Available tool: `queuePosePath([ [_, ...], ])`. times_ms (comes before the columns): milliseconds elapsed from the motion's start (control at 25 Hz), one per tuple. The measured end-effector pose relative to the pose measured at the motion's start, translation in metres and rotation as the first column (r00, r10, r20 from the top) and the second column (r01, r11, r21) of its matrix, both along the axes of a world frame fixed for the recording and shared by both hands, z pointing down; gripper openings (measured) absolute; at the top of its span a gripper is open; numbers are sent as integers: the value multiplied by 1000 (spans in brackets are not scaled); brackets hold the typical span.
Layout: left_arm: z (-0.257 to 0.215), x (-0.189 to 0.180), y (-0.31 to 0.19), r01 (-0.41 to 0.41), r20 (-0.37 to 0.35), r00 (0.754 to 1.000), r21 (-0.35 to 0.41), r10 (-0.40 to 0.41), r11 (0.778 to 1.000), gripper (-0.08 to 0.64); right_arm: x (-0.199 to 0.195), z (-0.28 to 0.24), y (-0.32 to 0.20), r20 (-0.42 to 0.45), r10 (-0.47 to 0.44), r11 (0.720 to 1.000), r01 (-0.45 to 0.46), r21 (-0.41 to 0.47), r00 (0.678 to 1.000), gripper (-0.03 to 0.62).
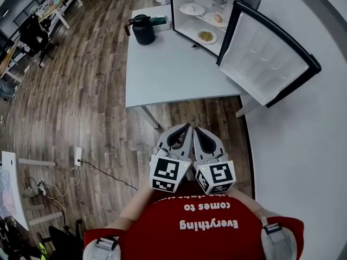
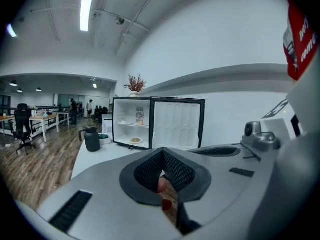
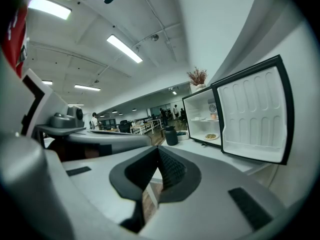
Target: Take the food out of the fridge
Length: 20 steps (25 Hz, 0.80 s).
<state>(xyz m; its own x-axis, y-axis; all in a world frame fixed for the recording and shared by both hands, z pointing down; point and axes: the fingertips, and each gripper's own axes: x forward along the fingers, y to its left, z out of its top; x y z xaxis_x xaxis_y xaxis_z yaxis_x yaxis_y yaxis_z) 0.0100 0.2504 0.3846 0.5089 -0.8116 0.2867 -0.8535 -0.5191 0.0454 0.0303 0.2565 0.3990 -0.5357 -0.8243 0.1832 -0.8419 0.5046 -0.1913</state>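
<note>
A small fridge (image 1: pixel 209 7) stands open at the far end of a white table (image 1: pixel 162 75), its door (image 1: pixel 268 58) swung out to the right. Inside it are three plates: a pale one (image 1: pixel 192 8) and one with a bun (image 1: pixel 217 19) on the shelf, and one with brownish food (image 1: pixel 206 36) on the floor of the fridge. My left gripper (image 1: pixel 187 127) and right gripper (image 1: pixel 197 129) are side by side close to my body, short of the table's near edge, both shut and empty. The left gripper view shows its shut jaws below the distant fridge (image 2: pixel 132 126). The right gripper view has the fridge (image 3: pixel 202 121) off to the right.
A black jug (image 1: pixel 143 30) and a small tray with something green (image 1: pixel 161 21) sit at the table's far left. A white wall runs along the right. Wooden floor lies to the left, with a cable and power strip (image 1: pixel 77 156); desks and chairs stand further off.
</note>
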Motion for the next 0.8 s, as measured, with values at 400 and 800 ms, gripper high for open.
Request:
queuePosePath([
  [400,-8,-57,-114,-67,28,997,23,67,997,6,-58,-8,-119,-11,33,999,-32,23,999,14],
  [800,25,-47,-175,-159,-19,987,-73,158,985,6,-47,19,-185,-44,101,993,-103,-48,994,14],
])
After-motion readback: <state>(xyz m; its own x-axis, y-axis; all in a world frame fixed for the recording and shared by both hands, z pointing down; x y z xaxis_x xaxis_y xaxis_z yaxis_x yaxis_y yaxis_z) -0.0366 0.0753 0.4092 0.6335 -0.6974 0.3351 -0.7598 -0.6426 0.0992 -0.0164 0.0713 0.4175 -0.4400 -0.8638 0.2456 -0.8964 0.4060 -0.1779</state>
